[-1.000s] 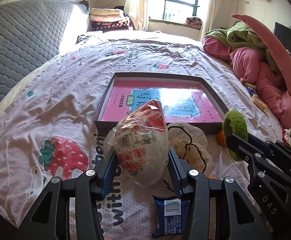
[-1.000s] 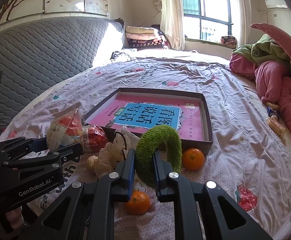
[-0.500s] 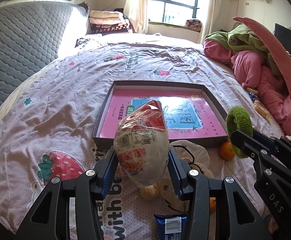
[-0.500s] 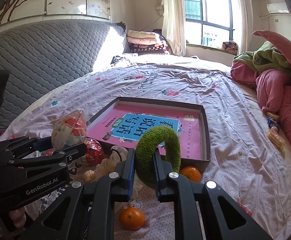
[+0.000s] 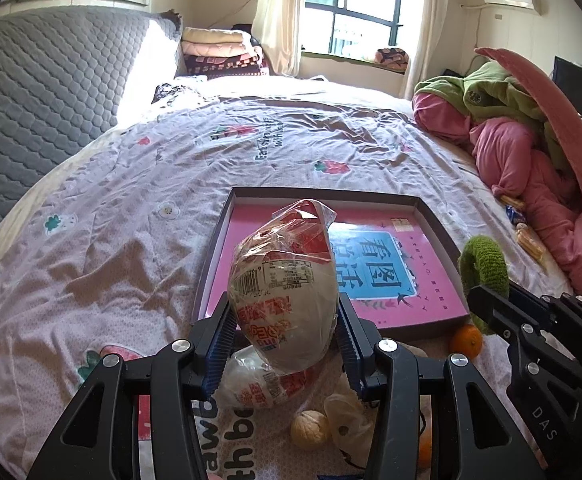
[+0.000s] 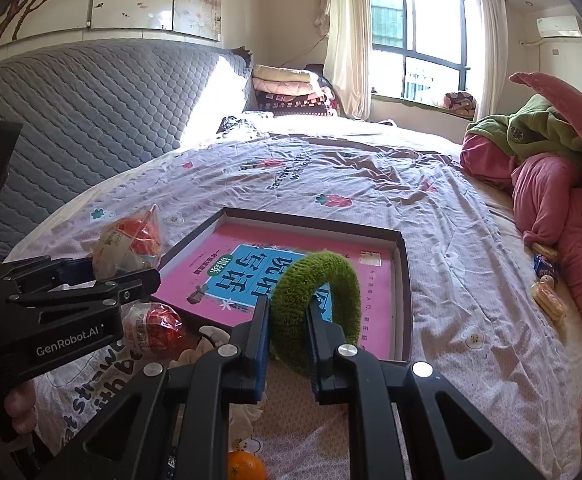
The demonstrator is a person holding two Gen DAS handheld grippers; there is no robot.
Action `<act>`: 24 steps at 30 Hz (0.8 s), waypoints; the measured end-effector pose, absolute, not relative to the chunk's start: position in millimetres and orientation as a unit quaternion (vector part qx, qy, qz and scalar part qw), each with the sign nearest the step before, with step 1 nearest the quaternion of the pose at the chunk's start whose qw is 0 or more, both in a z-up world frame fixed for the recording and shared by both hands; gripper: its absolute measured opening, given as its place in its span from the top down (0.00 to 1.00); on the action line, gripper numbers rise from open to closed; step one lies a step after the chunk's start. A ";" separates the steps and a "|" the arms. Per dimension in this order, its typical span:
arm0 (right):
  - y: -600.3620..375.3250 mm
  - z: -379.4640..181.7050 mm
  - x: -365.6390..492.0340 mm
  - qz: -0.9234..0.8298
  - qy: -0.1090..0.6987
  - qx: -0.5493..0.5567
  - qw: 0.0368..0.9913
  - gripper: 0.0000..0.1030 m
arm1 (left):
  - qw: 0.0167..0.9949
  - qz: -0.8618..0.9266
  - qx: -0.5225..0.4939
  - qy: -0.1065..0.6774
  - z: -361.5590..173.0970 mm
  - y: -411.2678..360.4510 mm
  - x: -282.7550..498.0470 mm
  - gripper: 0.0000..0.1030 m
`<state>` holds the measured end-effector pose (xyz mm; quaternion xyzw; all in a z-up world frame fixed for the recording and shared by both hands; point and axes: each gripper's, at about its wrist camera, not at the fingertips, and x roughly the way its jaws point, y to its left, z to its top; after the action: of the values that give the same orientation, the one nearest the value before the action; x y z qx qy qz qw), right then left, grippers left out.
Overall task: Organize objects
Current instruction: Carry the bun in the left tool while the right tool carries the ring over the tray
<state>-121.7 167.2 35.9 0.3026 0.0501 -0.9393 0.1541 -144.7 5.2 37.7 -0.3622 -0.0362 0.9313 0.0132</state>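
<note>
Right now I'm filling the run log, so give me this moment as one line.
left gripper: shut on wrapped bun | right gripper: shut on green scrunchie | both held at box tray near edge

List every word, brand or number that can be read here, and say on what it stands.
"GenRobot.AI": side of the left tongs.
"DAS": side of the right tongs.
"看图" and "说话", large characters: pink book in the box.
"straw...", "with b...", cut off: bedsheet.
Barcode and label on the snack bag: too small to read.
</note>
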 end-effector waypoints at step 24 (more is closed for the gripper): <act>172.2 11.6 -186.8 -0.924 0.066 0.348 0.141 0.84 | 0.024 0.920 -0.389 -0.026 4.9 5.2 -207.2 0.52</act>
<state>-186.8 172.2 11.6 0.3485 0.0660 -0.9244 0.1405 -207.2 5.2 4.9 -0.3893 -0.0258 0.9204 0.0240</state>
